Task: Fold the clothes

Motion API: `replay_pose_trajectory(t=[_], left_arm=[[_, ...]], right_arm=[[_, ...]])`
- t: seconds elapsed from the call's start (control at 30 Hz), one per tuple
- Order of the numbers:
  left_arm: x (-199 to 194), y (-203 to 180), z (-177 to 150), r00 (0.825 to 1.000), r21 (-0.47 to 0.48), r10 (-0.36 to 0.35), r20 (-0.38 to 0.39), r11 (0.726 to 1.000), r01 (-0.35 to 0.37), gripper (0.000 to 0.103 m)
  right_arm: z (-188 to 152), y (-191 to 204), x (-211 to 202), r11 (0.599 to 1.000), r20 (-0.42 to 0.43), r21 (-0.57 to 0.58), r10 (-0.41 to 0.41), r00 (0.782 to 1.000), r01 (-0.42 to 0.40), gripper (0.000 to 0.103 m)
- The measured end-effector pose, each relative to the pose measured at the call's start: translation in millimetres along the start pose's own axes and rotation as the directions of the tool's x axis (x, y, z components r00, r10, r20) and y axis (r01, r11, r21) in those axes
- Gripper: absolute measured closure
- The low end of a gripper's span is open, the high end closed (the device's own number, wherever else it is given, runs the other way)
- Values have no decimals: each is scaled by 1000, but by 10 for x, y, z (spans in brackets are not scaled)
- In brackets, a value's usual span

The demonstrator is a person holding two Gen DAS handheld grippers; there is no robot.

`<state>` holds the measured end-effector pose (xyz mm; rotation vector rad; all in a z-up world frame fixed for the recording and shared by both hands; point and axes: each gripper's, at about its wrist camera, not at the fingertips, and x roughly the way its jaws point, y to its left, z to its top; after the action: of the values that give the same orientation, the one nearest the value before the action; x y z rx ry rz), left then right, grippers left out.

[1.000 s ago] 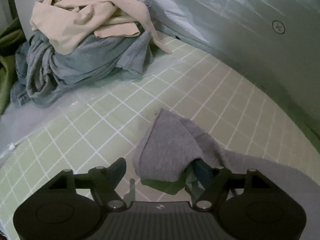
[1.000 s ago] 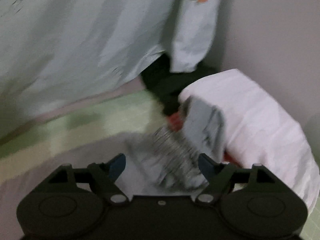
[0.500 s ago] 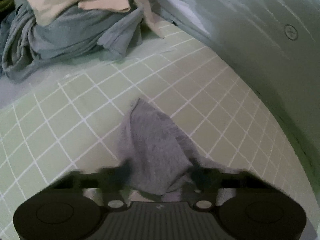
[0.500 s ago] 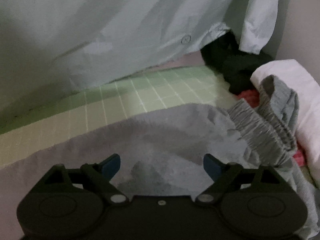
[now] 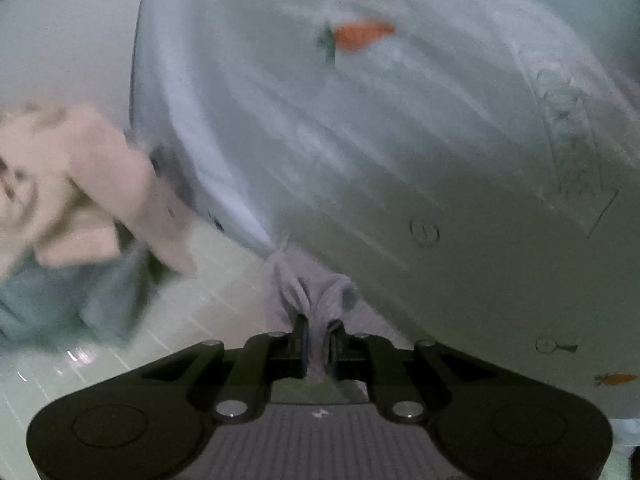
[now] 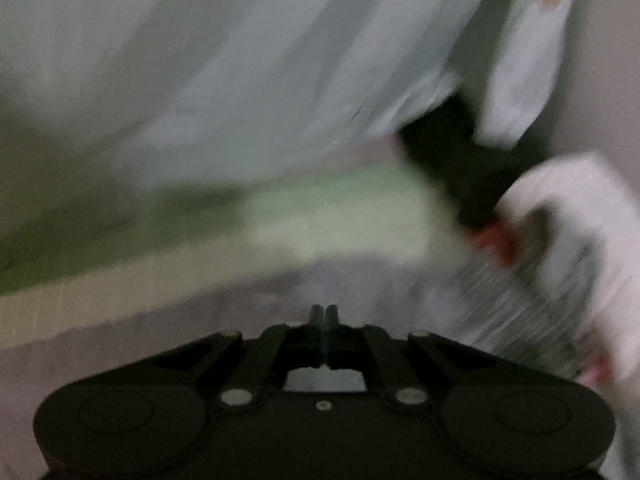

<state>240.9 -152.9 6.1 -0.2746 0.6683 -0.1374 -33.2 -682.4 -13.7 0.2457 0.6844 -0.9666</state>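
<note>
A grey garment (image 5: 316, 292) lies on the green checked sheet (image 5: 208, 304). My left gripper (image 5: 318, 336) is shut on a bunched fold of it, and the cloth sticks up between the fingers. In the right wrist view the same grey garment (image 6: 160, 336) spreads under my right gripper (image 6: 323, 316), whose fingers are pressed together. The frame is blurred, so I cannot tell whether cloth is pinched between them. The garment's ribbed waistband (image 6: 512, 304) lies to the right.
A pile of beige (image 5: 92, 184) and blue-grey clothes (image 5: 68, 296) sits at the left. A pale duvet with a carrot print (image 5: 360, 36) rises behind. A white pillow (image 6: 576, 216) and dark cloth (image 6: 460, 160) lie at the right.
Both grippers were open over the grey garment and are now closed. The left one has taken a fold of it and tilted up toward the duvet. Both views are blurred by motion.
</note>
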Motion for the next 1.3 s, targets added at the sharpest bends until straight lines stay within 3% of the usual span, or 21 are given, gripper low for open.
replay_pose_trajectory(t=[0.07,0.13,0.27,0.33,0.4,0.47,0.53,0.57,0.6,0.7,0.8,0.87,0.9,0.93,1.03,1.13,1.2,1.3], left_arm=[[-12,122,-99,999,-5,44,-12,999,-44,83],[101,286,-309,985,-14,142,-99,990,-144,70],[129,569,-678,941,-108,231,-246,959,-263,68],[80,564,-776,945,-148,203,-255,958,-246,61],[112,458,-781,950,-120,177,-256,970,-213,61],[196,297,-795,953,-99,140,-270,980,-172,59],[357,113,-801,953,-95,99,-287,987,-131,51],[422,29,-823,953,-88,85,-291,989,-115,49],[487,-54,-845,953,-81,71,-295,992,-99,45],[696,-295,-870,935,-6,137,-326,989,-146,45],[846,-438,-891,913,44,206,-351,978,-204,48],[885,-445,-902,906,49,225,-357,974,-222,74],[879,-418,-913,906,34,217,-363,975,-220,100],[873,-391,-925,906,18,209,-368,976,-218,102],[629,-331,-891,938,-19,171,-301,983,-185,102],[190,-239,-890,955,-29,168,-244,983,-180,102],[-108,-107,-972,955,-57,180,-235,978,-199,102],[-448,196,-1264,928,-125,242,-284,950,-286,101]], right_arm=[[60,-140,-111,1000,31,21,-20,999,19,103],[4,-193,-113,1000,-3,5,-11,1000,12,103],[-205,-198,-98,999,-84,-45,14,996,-17,101],[-313,-182,-121,999,-115,-39,29,993,-34,93],[-379,-156,-155,998,-120,-28,46,992,-50,63],[-427,-86,-181,997,-122,-33,59,991,-64,56],[-462,5,-174,996,-134,-48,65,989,-73,45],[-479,52,-170,996,-138,-56,62,988,-70,32],[-495,100,-168,996,-141,-64,58,988,-68,26],[-508,170,-201,994,-138,-74,74,988,-84,26],[-513,201,-225,991,-140,-91,84,987,-98,26],[-517,203,-243,989,-141,-106,85,986,-100,26],[-519,194,-254,989,-139,-109,86,987,-101,26],[-520,185,-265,988,-138,-111,87,987,-103,26],[-532,138,-275,990,-140,-98,86,986,-101,26],[-551,92,-293,992,-142,-80,86,986,-98,26],[-572,69,-311,992,-142,-73,88,986,-99,26],[-626,68,-330,992,-151,-67,95,984,-107,26]])
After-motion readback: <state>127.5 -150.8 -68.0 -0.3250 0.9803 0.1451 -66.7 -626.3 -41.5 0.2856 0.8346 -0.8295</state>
